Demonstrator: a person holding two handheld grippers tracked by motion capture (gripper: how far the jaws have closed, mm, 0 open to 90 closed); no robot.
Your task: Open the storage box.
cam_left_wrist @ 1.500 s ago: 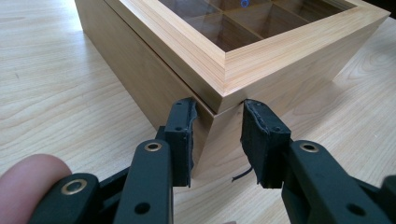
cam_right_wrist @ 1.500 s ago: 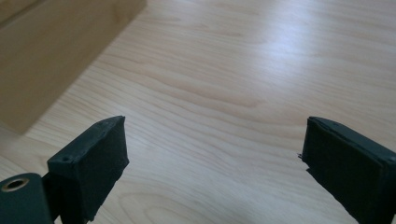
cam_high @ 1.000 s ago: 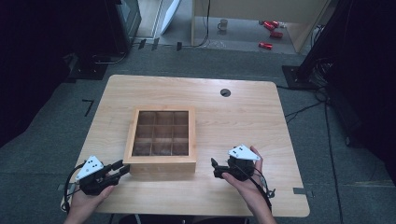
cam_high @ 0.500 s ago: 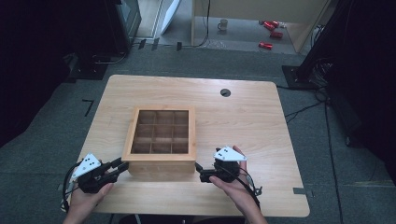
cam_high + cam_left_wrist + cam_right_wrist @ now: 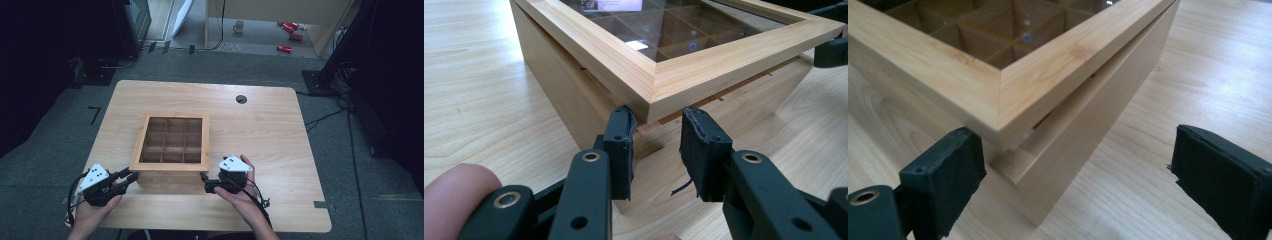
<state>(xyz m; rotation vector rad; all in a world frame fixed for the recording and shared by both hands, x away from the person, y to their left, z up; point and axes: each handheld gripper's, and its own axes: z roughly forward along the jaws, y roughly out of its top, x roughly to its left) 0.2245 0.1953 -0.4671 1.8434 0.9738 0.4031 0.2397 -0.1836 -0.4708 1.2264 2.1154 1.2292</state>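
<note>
No brand, label or writing can be read on anything here. The square light-wood box with a glass-paned lid and nine inner compartments (image 5: pixel 172 150) sits near the middle of the pale wooden table (image 5: pixel 260 125), its front edge towards the person. The lid is a mitred wooden frame around a clear pane that reflects some light; through it show the thin wooden dividers. A narrow gap runs between lid and base at the near corners.

The left gripper (image 5: pixel 131 176) lies at the box's near left corner; in the left gripper view its two black padded jaws stand close together, one on each side of that corner just under the lid (image 5: pixel 659 65), and whether the pads press the wood cannot be told. The right gripper (image 5: pixel 204 179) is at the near right corner, its jaws wide apart with the corner (image 5: pixel 1013 130) between them, untouched.
</note>
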